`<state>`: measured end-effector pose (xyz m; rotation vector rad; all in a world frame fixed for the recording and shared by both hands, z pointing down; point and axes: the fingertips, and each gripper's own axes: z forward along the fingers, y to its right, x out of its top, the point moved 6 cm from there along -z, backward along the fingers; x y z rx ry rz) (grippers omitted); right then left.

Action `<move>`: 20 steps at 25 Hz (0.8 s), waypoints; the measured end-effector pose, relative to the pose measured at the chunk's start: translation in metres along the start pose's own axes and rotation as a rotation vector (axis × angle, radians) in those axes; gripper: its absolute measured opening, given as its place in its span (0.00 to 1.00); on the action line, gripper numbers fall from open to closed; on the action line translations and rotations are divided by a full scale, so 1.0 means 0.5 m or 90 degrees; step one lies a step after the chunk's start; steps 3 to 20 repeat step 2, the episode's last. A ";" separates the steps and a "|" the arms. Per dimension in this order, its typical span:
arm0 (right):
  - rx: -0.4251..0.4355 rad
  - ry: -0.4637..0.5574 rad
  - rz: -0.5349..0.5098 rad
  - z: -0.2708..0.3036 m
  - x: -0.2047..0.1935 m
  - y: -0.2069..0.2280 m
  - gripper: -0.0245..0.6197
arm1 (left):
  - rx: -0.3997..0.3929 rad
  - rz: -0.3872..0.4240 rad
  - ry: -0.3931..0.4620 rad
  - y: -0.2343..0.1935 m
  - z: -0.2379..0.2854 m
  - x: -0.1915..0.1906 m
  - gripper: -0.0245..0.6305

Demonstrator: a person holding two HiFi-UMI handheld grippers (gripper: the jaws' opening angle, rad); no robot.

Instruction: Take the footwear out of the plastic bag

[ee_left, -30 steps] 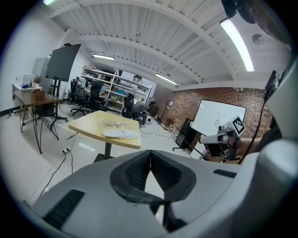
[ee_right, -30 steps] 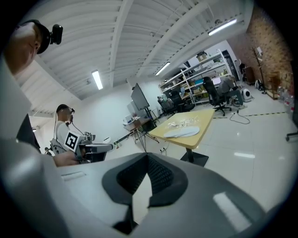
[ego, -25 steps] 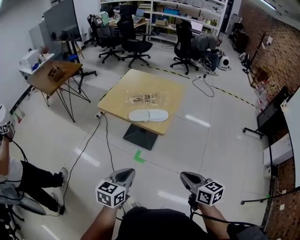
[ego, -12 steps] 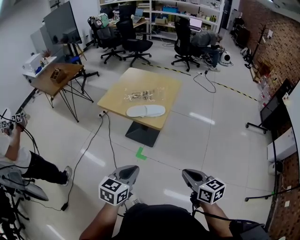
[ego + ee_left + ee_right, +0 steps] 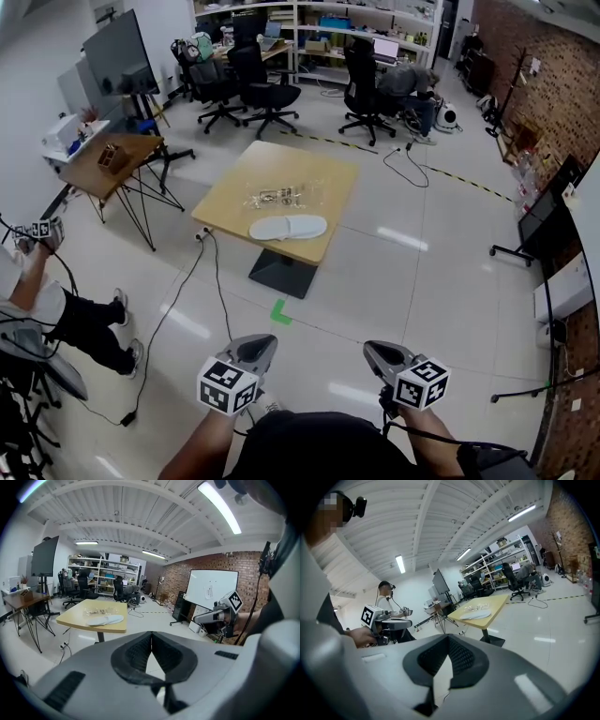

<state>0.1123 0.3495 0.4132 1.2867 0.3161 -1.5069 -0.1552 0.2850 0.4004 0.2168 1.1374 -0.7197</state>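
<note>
Slippers [image 5: 288, 227] lie on the tabletop [image 5: 333, 187], well ahead of the left tool [image 5: 255, 347] and the right tool [image 5: 375, 352], long side running left to right. The plastic bag [image 5: 279, 198] sits just past them. Both tools are closed with nothing in them. The left tool looks a bit nearer.

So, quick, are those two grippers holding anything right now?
Left gripper: closed, holding nothing.
Right gripper: closed, holding nothing.
</note>
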 end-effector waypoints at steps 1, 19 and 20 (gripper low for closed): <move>0.001 0.000 0.000 0.002 0.000 0.001 0.04 | -0.001 -0.003 0.001 -0.002 0.001 0.000 0.05; 0.001 -0.001 0.000 0.005 0.000 0.001 0.04 | -0.001 -0.007 0.003 -0.004 0.001 0.001 0.05; 0.001 -0.001 0.000 0.005 0.000 0.001 0.04 | -0.001 -0.007 0.003 -0.004 0.001 0.001 0.05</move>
